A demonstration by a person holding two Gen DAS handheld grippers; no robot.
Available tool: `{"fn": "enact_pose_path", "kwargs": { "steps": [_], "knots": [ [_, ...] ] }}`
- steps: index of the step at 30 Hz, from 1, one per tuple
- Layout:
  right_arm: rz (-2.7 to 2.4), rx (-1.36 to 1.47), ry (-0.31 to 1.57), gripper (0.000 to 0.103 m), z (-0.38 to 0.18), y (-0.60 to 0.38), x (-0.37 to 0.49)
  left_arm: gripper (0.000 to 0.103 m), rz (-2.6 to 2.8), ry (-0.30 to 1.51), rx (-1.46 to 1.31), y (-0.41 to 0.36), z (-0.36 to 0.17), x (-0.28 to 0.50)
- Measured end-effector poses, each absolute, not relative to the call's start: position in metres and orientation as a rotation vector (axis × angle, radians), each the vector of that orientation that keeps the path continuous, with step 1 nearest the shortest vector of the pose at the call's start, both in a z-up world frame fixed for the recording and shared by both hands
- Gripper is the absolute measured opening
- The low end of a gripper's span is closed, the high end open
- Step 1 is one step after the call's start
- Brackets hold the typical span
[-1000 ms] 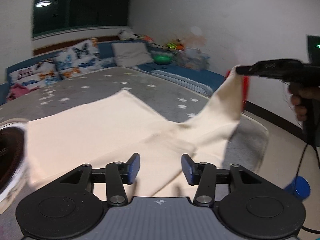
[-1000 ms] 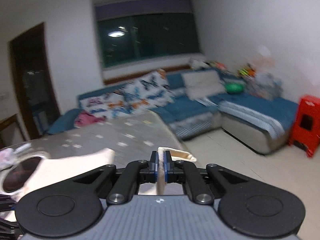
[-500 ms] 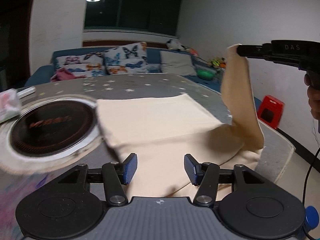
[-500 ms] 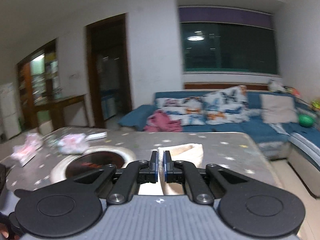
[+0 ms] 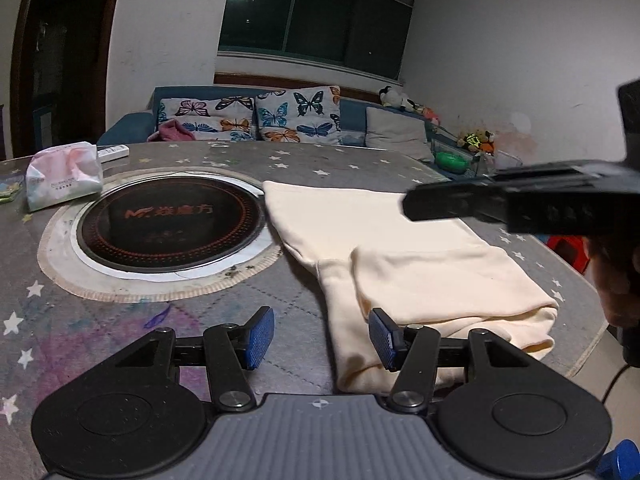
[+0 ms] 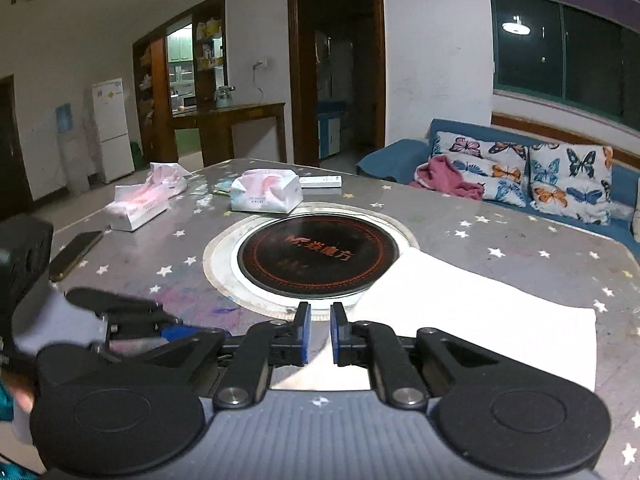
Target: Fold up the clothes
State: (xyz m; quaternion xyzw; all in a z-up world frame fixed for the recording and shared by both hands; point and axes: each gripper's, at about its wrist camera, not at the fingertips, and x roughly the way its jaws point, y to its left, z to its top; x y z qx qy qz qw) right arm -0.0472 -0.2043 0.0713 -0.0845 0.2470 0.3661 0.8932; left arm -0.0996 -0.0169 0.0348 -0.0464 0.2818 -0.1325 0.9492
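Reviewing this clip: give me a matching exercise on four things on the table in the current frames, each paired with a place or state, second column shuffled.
Things:
1. cream garment
2. induction cooktop
3. phone
4. left tool

Places or states:
A. dark, flat near the table's edge
B. set into the table's middle
C. open, empty, over the cloth's near edge
D. folded over, beside the round burner

Pairs: 1-D, 2-B, 3-A, 4-C
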Motion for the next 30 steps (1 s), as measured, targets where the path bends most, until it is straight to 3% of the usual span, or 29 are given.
{"fn": "enact_pose_path", "kwargs": {
  "steps": [11,16,18,23,30],
  "knots": [
    [0.466,-0.141,0.659,0.013,0.039,-0.305,-0.054,0.049,-0.36,0.567,-0.016,-0.056,0.036,-0.081],
    [0.383,-0.091,0.694,0.021,0.025,-0.34,-0.067,0.049,-0.357,0.611,0.027,-0.072,0.026,-0.067],
    [0.363,-0.063,0.703,0.021,0.022,-0.351,-0.071,0.044,-0.357,0.626,0.041,-0.077,0.023,-0.064],
    [0.341,-0.022,0.726,0.021,0.01,-0.361,-0.071,0.009,-0.34,0.628,0.074,-0.082,0.02,-0.062],
    [0.324,-0.044,0.741,0.021,0.007,-0.367,-0.07,0.004,-0.331,0.585,0.052,-0.081,0.042,-0.071]
  ]
}}
